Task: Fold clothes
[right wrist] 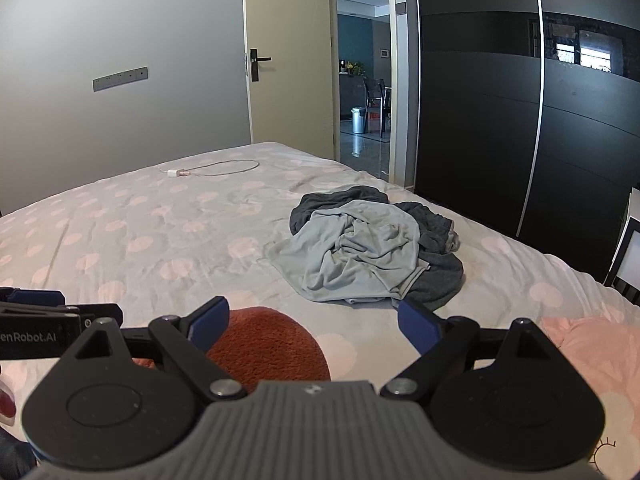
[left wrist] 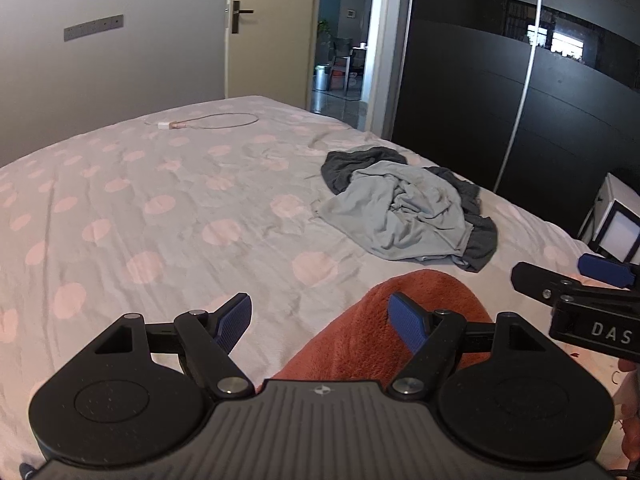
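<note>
A crumpled light grey-blue garment (left wrist: 404, 212) lies on top of a dark grey garment (left wrist: 478, 240) on the right part of the bed; the pile also shows in the right wrist view (right wrist: 360, 256). A rust-orange fleece cloth (left wrist: 384, 336) lies close in front of me, also in the right wrist view (right wrist: 268, 348). My left gripper (left wrist: 322, 322) is open and empty, its right finger over the orange cloth. My right gripper (right wrist: 314, 326) is open and empty, just above the orange cloth's right side. Each gripper shows at the edge of the other's view.
The bed (left wrist: 160, 208) has a pale cover with pink dots. A white charger with a looped cable (left wrist: 208, 122) lies at its far side. A black wardrobe (left wrist: 500, 92) stands right, an open door (left wrist: 272, 28) behind. A pink cloth (right wrist: 592, 352) lies near right.
</note>
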